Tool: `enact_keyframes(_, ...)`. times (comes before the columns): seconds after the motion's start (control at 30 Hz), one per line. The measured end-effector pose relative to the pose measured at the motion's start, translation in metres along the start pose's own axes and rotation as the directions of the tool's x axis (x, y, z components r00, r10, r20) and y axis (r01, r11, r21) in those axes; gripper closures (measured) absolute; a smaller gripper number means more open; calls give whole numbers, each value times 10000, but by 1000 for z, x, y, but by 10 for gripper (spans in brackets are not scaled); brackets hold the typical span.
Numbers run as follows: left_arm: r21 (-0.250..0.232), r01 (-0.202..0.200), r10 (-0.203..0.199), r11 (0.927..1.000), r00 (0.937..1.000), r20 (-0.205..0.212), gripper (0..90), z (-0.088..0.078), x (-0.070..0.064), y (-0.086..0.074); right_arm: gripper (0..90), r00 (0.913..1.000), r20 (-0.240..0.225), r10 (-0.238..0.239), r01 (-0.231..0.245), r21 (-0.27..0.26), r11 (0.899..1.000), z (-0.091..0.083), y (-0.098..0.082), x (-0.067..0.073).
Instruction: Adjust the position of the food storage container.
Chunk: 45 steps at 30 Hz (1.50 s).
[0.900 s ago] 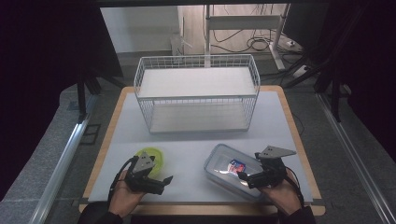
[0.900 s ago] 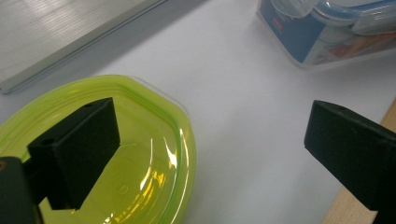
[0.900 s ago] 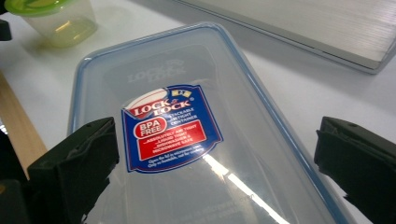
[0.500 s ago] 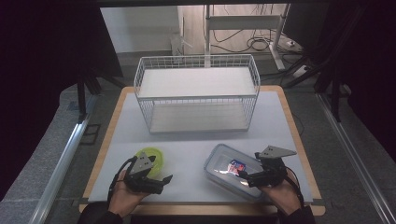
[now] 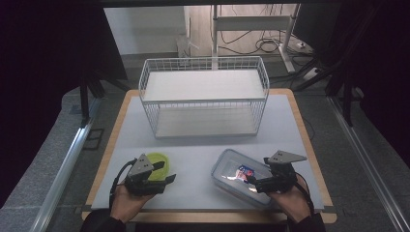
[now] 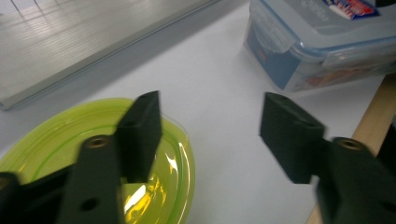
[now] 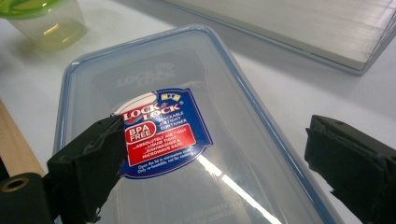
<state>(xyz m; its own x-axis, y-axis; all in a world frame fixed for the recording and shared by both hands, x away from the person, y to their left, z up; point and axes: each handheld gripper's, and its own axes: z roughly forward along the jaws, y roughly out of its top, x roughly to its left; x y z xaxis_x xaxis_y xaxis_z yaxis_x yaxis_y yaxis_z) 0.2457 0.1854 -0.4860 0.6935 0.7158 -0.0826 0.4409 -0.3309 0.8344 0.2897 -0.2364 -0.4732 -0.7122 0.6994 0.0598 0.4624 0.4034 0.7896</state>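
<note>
A: Where do things stand?

B: The right tongs (image 5: 256,182) hover over the clear lidded box (image 5: 240,177), jaws wide apart, one jaw above the label on the lid and the other past the box's far long edge. They are not pressing on anything. The box lies flat on the white surface (image 5: 203,159), directly under and ahead of those tongs.

A: And the other hand?

B: The left tongs (image 5: 162,180) are also apart, about half spread, empty. The green-lidded round tub (image 5: 157,163) sits just beside and below one jaw; the other jaw hangs over bare surface.

A: What might go wrong from here?

B: My guess is the box is the tricky one. The lid is smooth and glossy, so if the right tongs close across the lid and only one rim, the pads could slide off and shove the box towards the wooden edge. Gripping a corner would let it swing and tilt when raised.

A: The tub?

B: It looks light; a jaw coming down on its lid rather than round its wall could tip or skid it. The wire basket (image 5: 203,99) is well ahead of both tongs.
</note>
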Motion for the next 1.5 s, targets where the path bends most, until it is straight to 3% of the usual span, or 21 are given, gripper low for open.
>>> enact_keyframes(0.03,0,0,0,10000,10000,0,473,0,0,0,57,10000,42,-10,10,-47,10000,-1,0,0)
enact_keyframes(0.07,-4,38,-38,10000,9999,96,473,0,1,0,57,10000,42,-10,10,-47,10000,-1,0,0)
enact_keyframes(0.1,28,67,-67,10000,9999,130,538,0,1,1,58,10000,60,-10,11,-82,10000,-1,1,0)
enact_keyframes(0.13,158,31,-35,9999,9997,221,683,1,0,1,59,10000,76,-2,3,-139,9999,-2,1,0)
enact_keyframes(0.23,384,-14,3,9993,9996,276,856,3,-2,1,60,9999,102,8,-6,-172,9999,-2,1,-1)
enact_keyframes(0.27,656,-123,103,9978,9995,307,897,5,-3,1,60,9999,145,31,-28,-204,9998,-3,1,-1)
enact_keyframes(0.37,931,-203,179,9954,9995,274,898,7,-4,0,61,9998,206,39,-34,-239,9997,-4,1,-1)
enact_keyframes(0.5,1342,-324,337,9904,9994,-73,898,8,-3,-4,63,9996,287,42,-34,-264,9996,-4,1,-2)
enact_keyframes(0.67,1561,-63,72,9877,10000,-52,898,10,3,-7,65,9995,301,65,-59,-220,9997,-4,1,-2)
enact_keyframes(1.0,1447,476,-453,9883,9988,-190,898,10,20,-8,71,9995,280,121,-117,-158,9998,-3,0,-3)
enact_keyframes(1.2,1298,1095,-1075,9855,9940,-223,898,10,38,-10,73,9994,321,86,-82,-130,9999,-2,0,-3)
enact_keyframes(1.5,1219,1417,-1383,9824,9897,-359,898,8,56,-11,74,9993,380,73,-70,-81,9999,-1,-1,-4)
